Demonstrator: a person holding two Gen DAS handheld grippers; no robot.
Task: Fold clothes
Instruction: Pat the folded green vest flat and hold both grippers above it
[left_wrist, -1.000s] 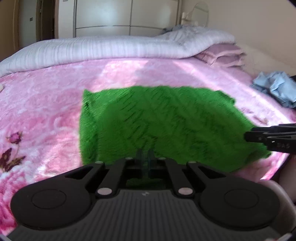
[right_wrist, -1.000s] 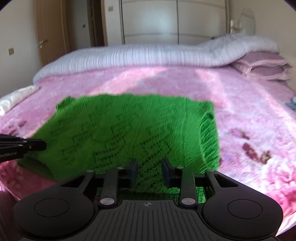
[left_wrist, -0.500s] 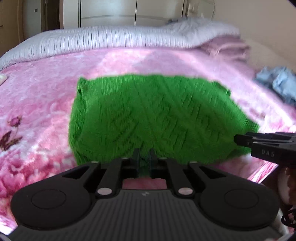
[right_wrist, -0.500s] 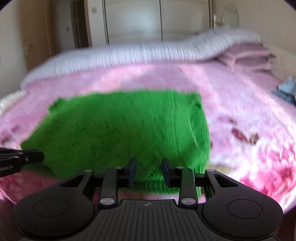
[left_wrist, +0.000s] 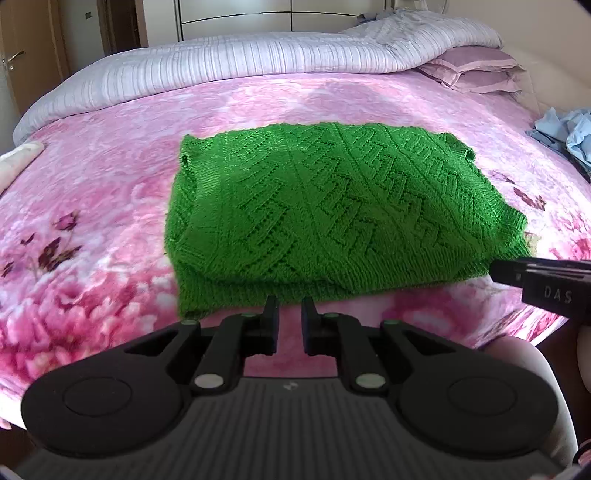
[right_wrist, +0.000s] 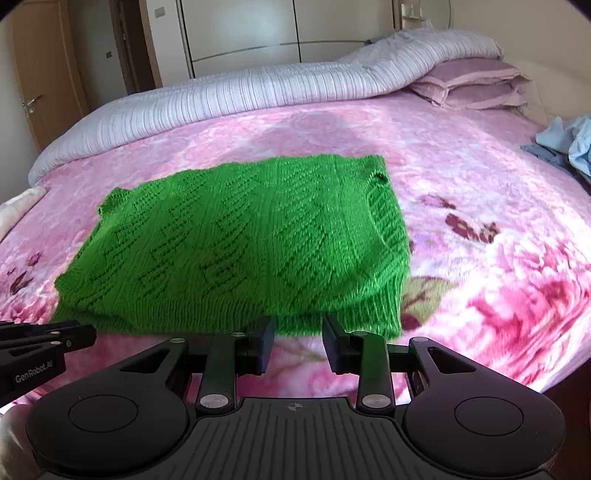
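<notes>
The folded green knit sweater (left_wrist: 325, 221) hides its lower layers on the pink floral blanket (left_wrist: 92, 192), and at 6 o'clock the left gripper (left_wrist: 290, 314) gapes narrowly, the right gripper (right_wrist: 297, 332) wider, both empty, just short of its near hem

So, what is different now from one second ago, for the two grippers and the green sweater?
The left gripper, shut on the green sweater's near hem a second ago, has opened and backed off. The right gripper, already open, has drawn back too, so neither holds anything. The sweater stays folded on the pink blanket.
</notes>
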